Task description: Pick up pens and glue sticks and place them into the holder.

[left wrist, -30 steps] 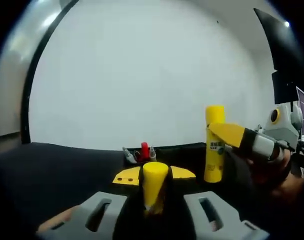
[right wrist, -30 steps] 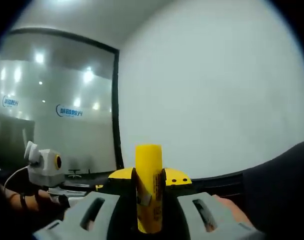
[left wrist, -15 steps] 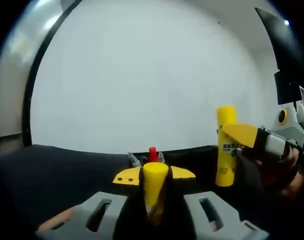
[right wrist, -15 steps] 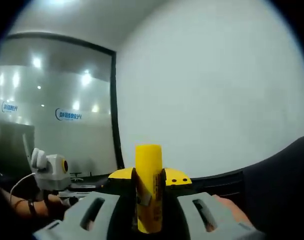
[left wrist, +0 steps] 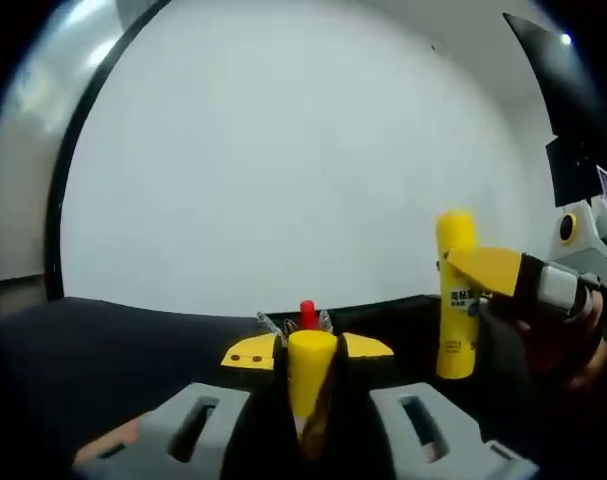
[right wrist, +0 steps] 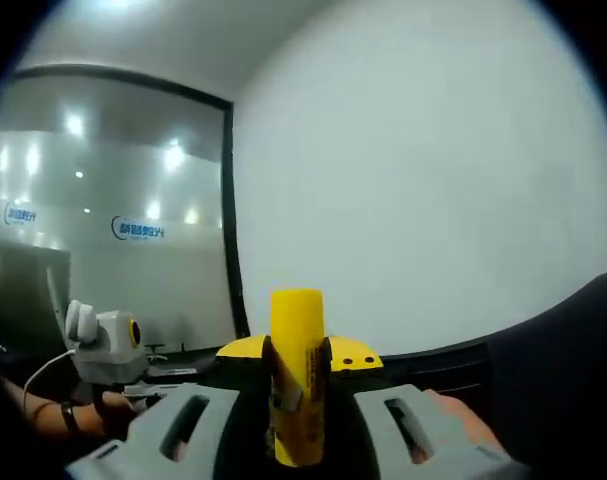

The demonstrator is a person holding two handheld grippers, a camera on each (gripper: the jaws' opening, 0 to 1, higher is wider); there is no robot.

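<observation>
Glue sticks fill both our grips: the left gripper (left wrist: 311,375) clenches a yellow stick (left wrist: 310,372) upright, and the right gripper (right wrist: 297,385) clamps another glue stick (right wrist: 296,375). Past the desk's (left wrist: 103,350) far edge, we see red-tipped pens (left wrist: 305,316) standing upright.

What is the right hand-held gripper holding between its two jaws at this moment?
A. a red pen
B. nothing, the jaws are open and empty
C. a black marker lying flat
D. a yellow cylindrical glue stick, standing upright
D: in the right gripper view, the yellow cylindrical glue stick rises upright between the closed jaws of the right hand-held gripper.
</observation>
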